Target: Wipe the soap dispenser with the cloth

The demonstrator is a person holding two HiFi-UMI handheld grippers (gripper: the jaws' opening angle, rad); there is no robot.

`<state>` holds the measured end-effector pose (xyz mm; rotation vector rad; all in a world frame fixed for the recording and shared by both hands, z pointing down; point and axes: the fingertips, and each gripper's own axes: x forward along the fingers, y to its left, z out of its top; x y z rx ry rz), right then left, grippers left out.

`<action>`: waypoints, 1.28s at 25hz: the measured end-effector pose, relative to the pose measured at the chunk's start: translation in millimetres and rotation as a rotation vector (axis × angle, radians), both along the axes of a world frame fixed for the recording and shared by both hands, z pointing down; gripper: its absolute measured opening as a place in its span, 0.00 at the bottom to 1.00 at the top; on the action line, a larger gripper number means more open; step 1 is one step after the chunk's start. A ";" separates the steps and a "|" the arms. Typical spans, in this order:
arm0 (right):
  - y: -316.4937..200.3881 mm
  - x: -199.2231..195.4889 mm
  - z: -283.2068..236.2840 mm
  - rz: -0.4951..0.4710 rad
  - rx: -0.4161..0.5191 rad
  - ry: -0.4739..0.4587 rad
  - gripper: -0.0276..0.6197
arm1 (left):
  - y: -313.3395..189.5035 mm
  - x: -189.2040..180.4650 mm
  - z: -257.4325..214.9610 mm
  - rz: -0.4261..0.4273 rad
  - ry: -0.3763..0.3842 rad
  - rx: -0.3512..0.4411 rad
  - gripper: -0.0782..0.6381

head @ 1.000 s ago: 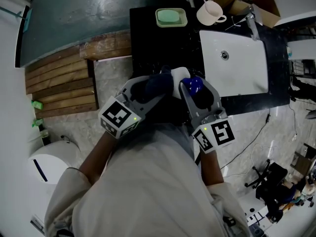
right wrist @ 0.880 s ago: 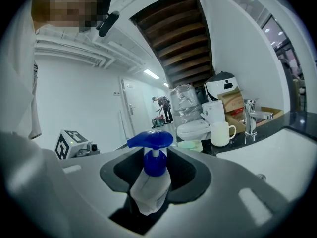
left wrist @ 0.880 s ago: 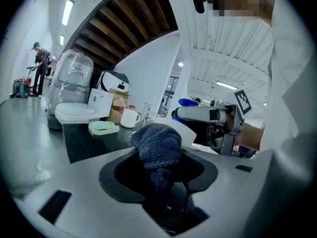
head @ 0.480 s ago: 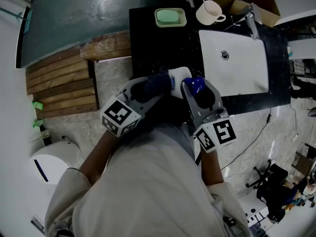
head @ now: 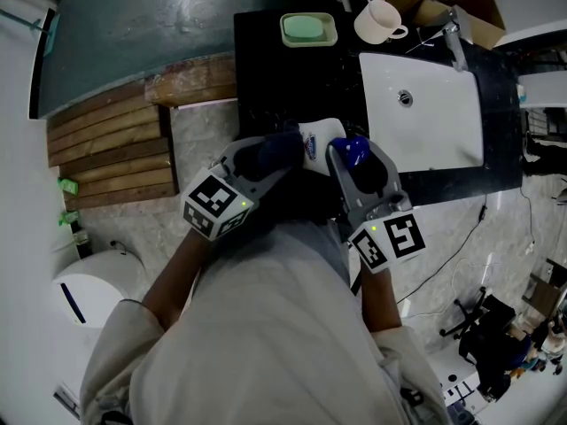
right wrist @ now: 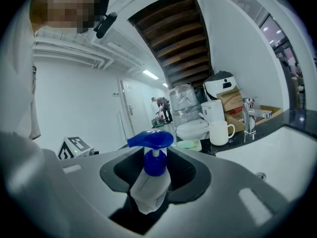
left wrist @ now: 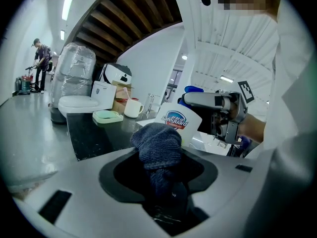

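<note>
A white soap dispenser (head: 321,140) with a blue pump head (right wrist: 150,142) is held in the air over the near edge of the black counter (head: 266,69). My right gripper (head: 352,165) is shut on its neck, just under the blue pump. My left gripper (head: 282,151) is shut on a dark blue cloth (left wrist: 157,145). That cloth lies against the dispenser's labelled white body (left wrist: 179,122), on its left side. The lower part of the bottle is hidden behind the gripper bodies in the head view.
A white sink (head: 423,109) with a tap (head: 452,42) is set into the counter at the right. A green soap dish (head: 308,29) and a white mug (head: 379,22) stand at the counter's back. A wooden slatted mat (head: 111,153) lies on the floor left.
The two grippers and the dispenser stay nearly in place. The left gripper with the cloth has shifted slightly along the bottle, showing a little more of the white body.
</note>
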<state>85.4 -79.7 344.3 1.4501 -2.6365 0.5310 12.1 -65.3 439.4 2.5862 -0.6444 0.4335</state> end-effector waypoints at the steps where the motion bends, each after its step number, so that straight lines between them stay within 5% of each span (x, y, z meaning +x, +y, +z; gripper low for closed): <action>1: 0.0 0.0 0.1 0.000 0.000 0.000 0.25 | 0.0 -0.6 1.5 0.001 -0.006 -0.002 0.36; 32: 0.8 -0.5 1.0 0.000 -0.003 0.004 0.25 | 2.6 -17.4 39.1 0.081 -0.173 -0.046 0.36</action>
